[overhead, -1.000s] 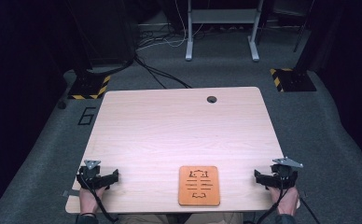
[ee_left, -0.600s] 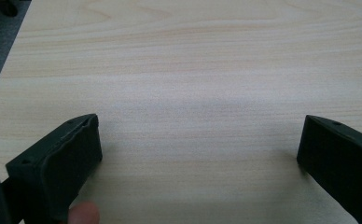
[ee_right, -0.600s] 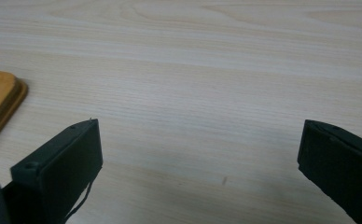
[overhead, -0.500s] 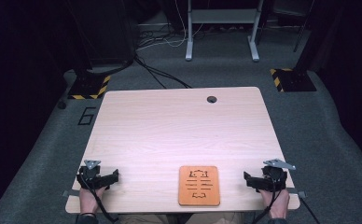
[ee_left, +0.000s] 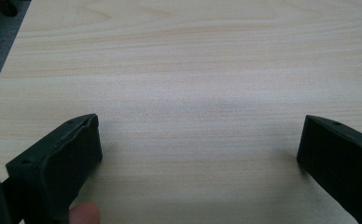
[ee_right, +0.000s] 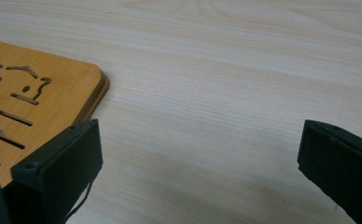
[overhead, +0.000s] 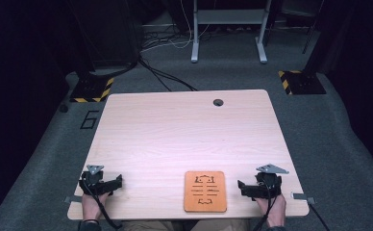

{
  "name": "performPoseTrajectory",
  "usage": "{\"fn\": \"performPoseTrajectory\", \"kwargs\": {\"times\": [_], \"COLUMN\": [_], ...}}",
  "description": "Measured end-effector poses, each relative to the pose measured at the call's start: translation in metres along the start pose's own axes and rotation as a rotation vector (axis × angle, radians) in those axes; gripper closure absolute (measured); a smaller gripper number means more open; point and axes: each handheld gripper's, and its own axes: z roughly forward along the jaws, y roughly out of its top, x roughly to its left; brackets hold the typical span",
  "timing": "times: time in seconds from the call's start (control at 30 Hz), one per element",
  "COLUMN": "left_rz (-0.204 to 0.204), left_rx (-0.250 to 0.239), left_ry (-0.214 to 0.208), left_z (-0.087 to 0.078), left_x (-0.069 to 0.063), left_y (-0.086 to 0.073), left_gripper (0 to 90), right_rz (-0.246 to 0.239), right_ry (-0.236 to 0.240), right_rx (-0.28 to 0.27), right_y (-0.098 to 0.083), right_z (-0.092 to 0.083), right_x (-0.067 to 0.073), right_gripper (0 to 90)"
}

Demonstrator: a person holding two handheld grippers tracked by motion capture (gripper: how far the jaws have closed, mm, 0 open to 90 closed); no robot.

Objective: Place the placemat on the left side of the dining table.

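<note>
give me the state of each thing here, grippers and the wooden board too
left gripper: open, jaws wide apart, nothing between them, low over the table
right gripper: open, empty, beside the board's right edge
wooden board: lying flat on the table near the front edge, untouched, cut-out pattern facing up
table: bare light wood, round hole near the far edge

Wooden board (ee_right: 34, 112) cut off at left edge, partly behind gripper jaw.
</note>
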Motion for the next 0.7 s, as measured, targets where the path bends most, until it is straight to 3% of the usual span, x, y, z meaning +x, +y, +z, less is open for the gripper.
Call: {"fn": "performPoseTrajectory", "kwargs": {"times": [0.7], "left_rz": [0.0], "left_rx": [0.0], "left_ry": [0.0], "left_z": [0.0], "left_x": [0.0], "left_y": [0.0], "left_gripper": [0.0], "right_rz": [-0.075], "right_ry": [0.069], "right_rx": [0.052], "right_y": [0.005], "right_z": [0.018], "right_x": [0.036], "right_gripper": [0.0]}}
